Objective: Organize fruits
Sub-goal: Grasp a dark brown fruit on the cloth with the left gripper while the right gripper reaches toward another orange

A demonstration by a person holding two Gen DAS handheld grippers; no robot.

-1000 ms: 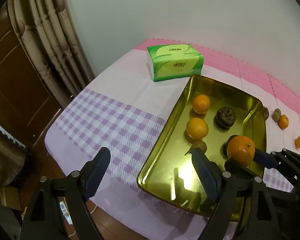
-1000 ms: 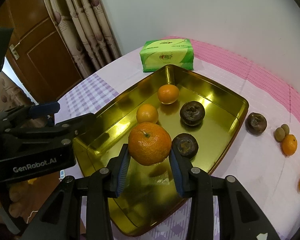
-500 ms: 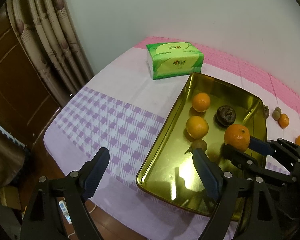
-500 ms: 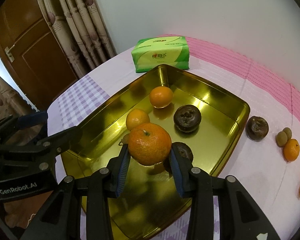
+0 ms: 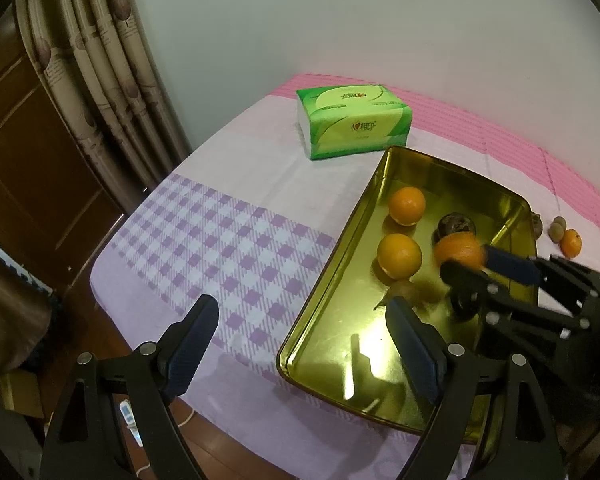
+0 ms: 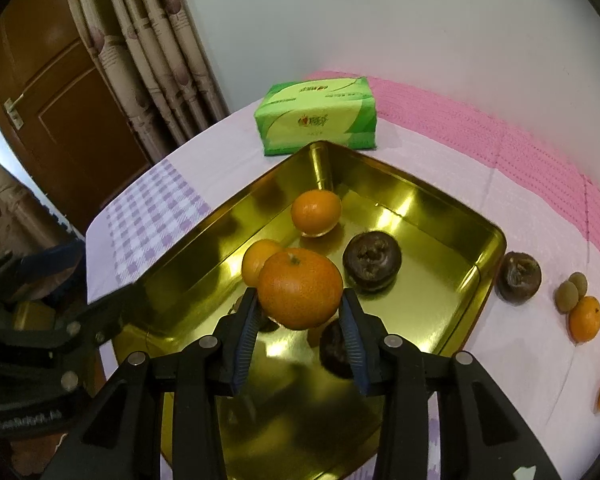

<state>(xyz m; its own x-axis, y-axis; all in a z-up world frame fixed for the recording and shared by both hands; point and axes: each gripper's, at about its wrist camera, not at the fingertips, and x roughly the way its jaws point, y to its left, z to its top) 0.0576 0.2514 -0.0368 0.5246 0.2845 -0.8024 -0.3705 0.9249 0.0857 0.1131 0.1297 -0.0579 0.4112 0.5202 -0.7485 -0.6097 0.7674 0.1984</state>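
Right wrist view shows the right gripper (image 6: 300, 312) clamping a tangerine (image 6: 300, 288) above the gold tray (image 6: 488, 248); its jaws have just eased slightly apart, the fruit between them. Only here do loose fruits (image 6: 518, 276) show clearly on the cloth. Left wrist view shows the left gripper (image 5: 300, 344) wide and empty at the tray's near corner.

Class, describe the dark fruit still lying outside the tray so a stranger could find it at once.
Start at the gold tray. Just beyond its right rim, on the cloth, sits a dark wrinkled fruit. Unlike the small green fruits and the orange beside it, it is brown-black and larger.
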